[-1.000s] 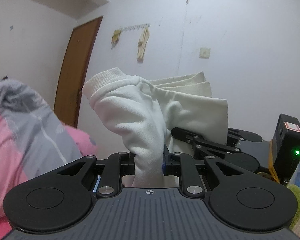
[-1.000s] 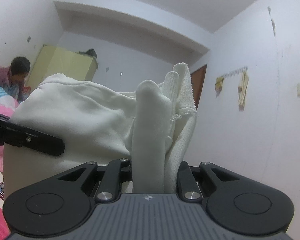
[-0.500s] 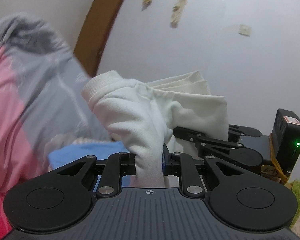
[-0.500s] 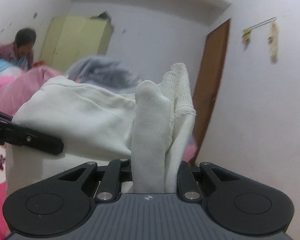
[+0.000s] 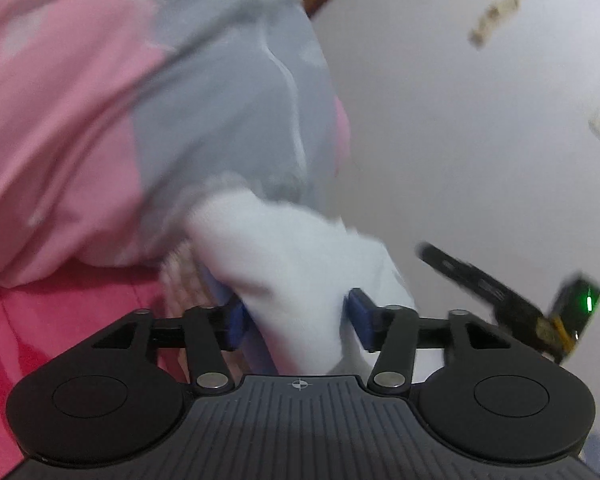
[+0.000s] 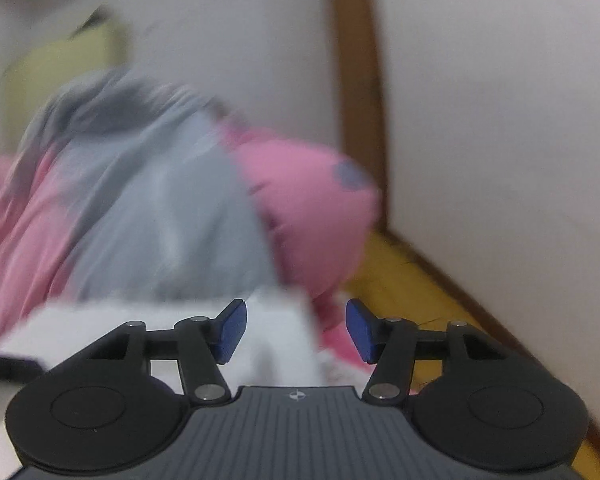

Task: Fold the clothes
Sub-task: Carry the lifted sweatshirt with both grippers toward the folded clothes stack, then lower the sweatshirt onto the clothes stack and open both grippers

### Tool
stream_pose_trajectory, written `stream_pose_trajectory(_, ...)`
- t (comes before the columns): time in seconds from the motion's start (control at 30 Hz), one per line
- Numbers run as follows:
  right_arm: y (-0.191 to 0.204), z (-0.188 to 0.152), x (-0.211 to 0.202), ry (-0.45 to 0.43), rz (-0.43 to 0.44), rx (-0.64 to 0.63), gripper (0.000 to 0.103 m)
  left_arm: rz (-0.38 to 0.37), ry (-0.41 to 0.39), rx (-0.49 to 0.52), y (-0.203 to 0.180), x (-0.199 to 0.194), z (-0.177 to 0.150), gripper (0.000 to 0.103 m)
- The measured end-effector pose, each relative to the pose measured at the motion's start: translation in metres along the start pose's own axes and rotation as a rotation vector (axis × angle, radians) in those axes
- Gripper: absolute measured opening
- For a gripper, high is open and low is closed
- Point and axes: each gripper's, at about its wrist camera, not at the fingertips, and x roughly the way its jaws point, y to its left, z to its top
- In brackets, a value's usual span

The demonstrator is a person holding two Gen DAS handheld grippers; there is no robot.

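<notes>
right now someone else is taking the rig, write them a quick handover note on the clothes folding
Left tongs: jaws have just been opening, the white garment lies loose between the blue pads, not clamped.
Right tongs: jaws have also just been opening, white cloth lies low between them, no grip.
Garment: folded bundle, being let go in front of the pink and grey bedding. The picture is blurred, so whether it has settled cannot be told.
Done: folded piece carried over and released.
Left: pull both tongs clear, check the fold held, take the next piece.

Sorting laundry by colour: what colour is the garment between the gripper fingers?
White; the garment shows best in the left wrist view.
</notes>
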Motion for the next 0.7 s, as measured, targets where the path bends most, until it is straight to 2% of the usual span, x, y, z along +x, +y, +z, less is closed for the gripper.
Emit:
stream_pose_trajectory(0.1,-0.014,0.0,-0.031,-0.099,0.038,0.081,0.058,-0.027,-0.007,-0.077,0.011,0.0,0.015,0.057)
stream_pose_trajectory(0.2,-0.016,-0.006,-0.065,-0.167,0.076,0.096,0.058,-0.006,0.018,-0.084,0.01,0.007,0.021,0.057)
stream_pose_trajectory(0.3,-0.013,-0.021,-0.098,-0.194,0.119,0.076,0.057,0.042,-0.018,-0.042,0.004,0.021,0.031,0.054)
stream_pose_trajectory(0.4,-0.008,-0.037,-0.12,-0.185,0.136,0.026,0.056,0.133,-0.108,0.002,0.007,0.028,0.037,0.052)
stream_pose_trajectory(0.47,-0.009,-0.046,-0.12,-0.154,0.113,0.008,0.05,0.238,-0.103,-0.05,0.019,0.034,0.038,0.052)
stream_pose_trajectory(0.5,-0.013,-0.051,-0.121,-0.14,0.097,0.015,0.049,0.259,-0.113,-0.064,0.023,0.03,0.037,0.052)
stream_pose_trajectory(0.57,-0.024,-0.058,-0.125,-0.13,0.084,0.059,0.035,0.277,-0.146,-0.081,0.031,0.017,0.034,0.053)
stream_pose_trajectory(0.6,-0.027,-0.06,-0.126,-0.138,0.088,0.087,0.032,0.286,-0.162,-0.089,0.034,0.011,0.032,0.053)
stream_pose_trajectory(0.63,-0.031,-0.064,-0.13,-0.152,0.1,0.117,0.029,0.287,-0.176,-0.062,0.033,0.003,0.03,0.054)
stream_pose_trajectory(0.7,-0.039,-0.073,-0.141,-0.171,0.142,0.179,0.025,0.296,-0.205,0.063,0.02,-0.014,0.022,0.054)
